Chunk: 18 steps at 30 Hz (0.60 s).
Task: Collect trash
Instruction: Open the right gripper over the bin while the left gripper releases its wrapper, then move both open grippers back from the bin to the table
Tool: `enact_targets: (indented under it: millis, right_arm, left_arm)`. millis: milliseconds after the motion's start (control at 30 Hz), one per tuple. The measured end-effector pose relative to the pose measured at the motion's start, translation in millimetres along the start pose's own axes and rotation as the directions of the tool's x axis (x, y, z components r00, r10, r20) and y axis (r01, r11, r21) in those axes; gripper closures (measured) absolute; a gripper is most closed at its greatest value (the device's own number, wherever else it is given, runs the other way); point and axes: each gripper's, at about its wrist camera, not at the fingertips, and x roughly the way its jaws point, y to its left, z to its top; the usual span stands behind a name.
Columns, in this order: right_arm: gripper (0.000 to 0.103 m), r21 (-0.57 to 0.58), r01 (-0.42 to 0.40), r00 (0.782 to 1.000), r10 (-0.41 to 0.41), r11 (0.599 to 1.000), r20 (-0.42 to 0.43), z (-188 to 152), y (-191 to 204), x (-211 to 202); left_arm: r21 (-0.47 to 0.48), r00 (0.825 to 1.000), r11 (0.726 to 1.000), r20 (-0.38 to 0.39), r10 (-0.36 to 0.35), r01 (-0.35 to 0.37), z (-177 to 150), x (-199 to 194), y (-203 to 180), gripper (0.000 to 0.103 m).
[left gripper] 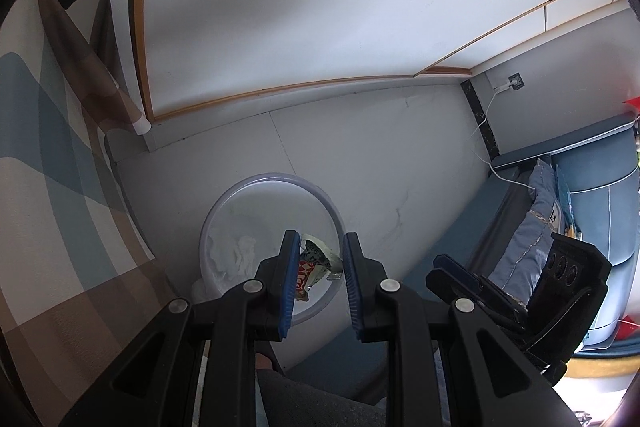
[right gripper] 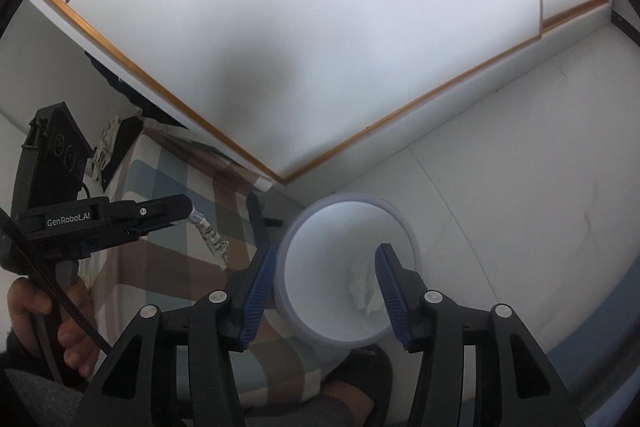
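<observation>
A white round bin point(left gripper: 272, 181) stands on the pale floor, with crumpled white tissue point(left gripper: 240, 255) inside. My left gripper point(left gripper: 322, 281) hangs above its near rim, shut on a crinkled red, white and green wrapper point(left gripper: 316, 263). Seen from the right wrist, the left gripper point(right gripper: 190, 214) sits to the left of the bin point(right gripper: 344, 199), and the wrapper point(right gripper: 214, 241) dangles from its tips. My right gripper point(right gripper: 326, 287) is open over the bin's mouth with nothing between its pads; the tissue point(right gripper: 362, 293) lies below. The right gripper point(left gripper: 442, 267) also shows beside the bin.
A checked brown, blue and cream cover point(left gripper: 60, 187) rises close on the bin's left. A white panel with wooden trim point(left gripper: 320, 27) stands behind. A blue sofa with a cushion point(left gripper: 536, 227) is at right, a white cable point(left gripper: 486, 115) running to a socket. A slippered foot point(right gripper: 360, 367) is near the bin.
</observation>
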Motion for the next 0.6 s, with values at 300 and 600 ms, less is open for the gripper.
enact_targets:
  millis: [300,600]
  right_arm:
    - [0.033,0.019,-0.004,1.000,0.004,1.000,-0.011,-4.1,-4.9,-0.1]
    - [0.027,0.042,0.015,1.000,-0.015,0.999,-0.008,-5.4,-7.5,-4.1]
  left_arm:
    - [0.028,0.998,1.000,-0.063,0.007,-0.005,-0.1,24.4,-10.1,0.086]
    - [0.018,0.995,0.999,-0.086,0.047,-0.046,1.5,27.5,-9.3,0.084]
